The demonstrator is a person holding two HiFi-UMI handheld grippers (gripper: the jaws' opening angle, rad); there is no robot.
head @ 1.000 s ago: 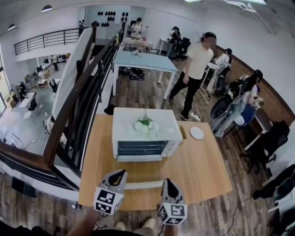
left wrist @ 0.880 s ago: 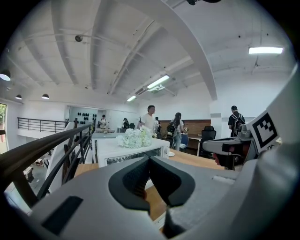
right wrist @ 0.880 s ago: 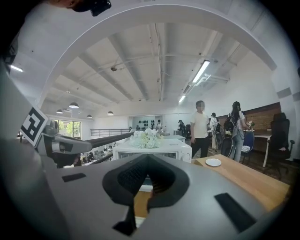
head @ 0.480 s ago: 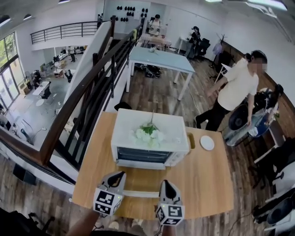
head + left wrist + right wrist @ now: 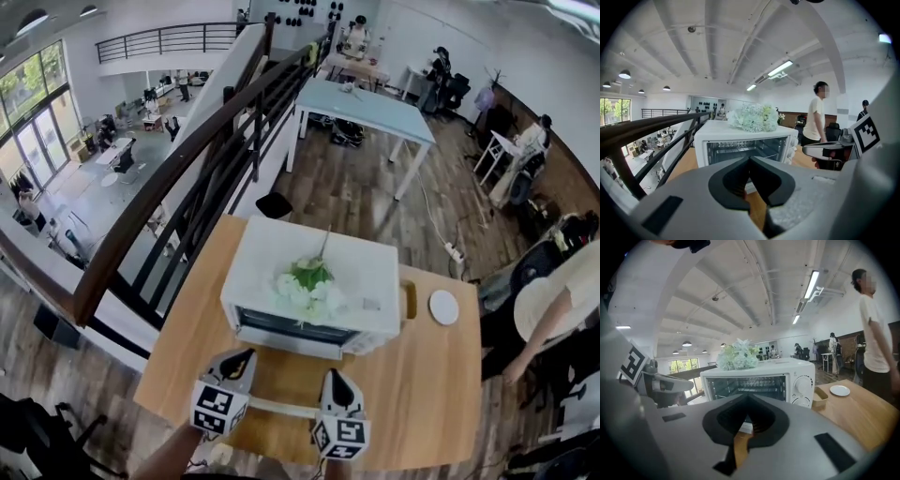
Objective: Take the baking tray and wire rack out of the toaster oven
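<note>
A white toaster oven (image 5: 314, 281) stands at the back of the wooden table (image 5: 431, 394), its glass door (image 5: 286, 327) shut and facing me. Through the glass (image 5: 740, 149) I see a wire rack (image 5: 751, 383) inside; I cannot make out the baking tray. A bunch of pale flowers (image 5: 305, 281) lies on the oven's top. My left gripper (image 5: 241, 360) and right gripper (image 5: 335, 380) hover side by side over the table's near part, short of the oven door. Both point at the oven, shut and holding nothing.
A white plate (image 5: 443, 307) and a small wooden box (image 5: 407, 300) sit right of the oven. A dark stair railing (image 5: 187, 178) runs along the table's left. A person (image 5: 553, 309) stands close to the table's right edge.
Both grippers, still shut, have sunk and moved closer to the oven. The view has swung left. The person has walked from behind the table round to its right side.
</note>
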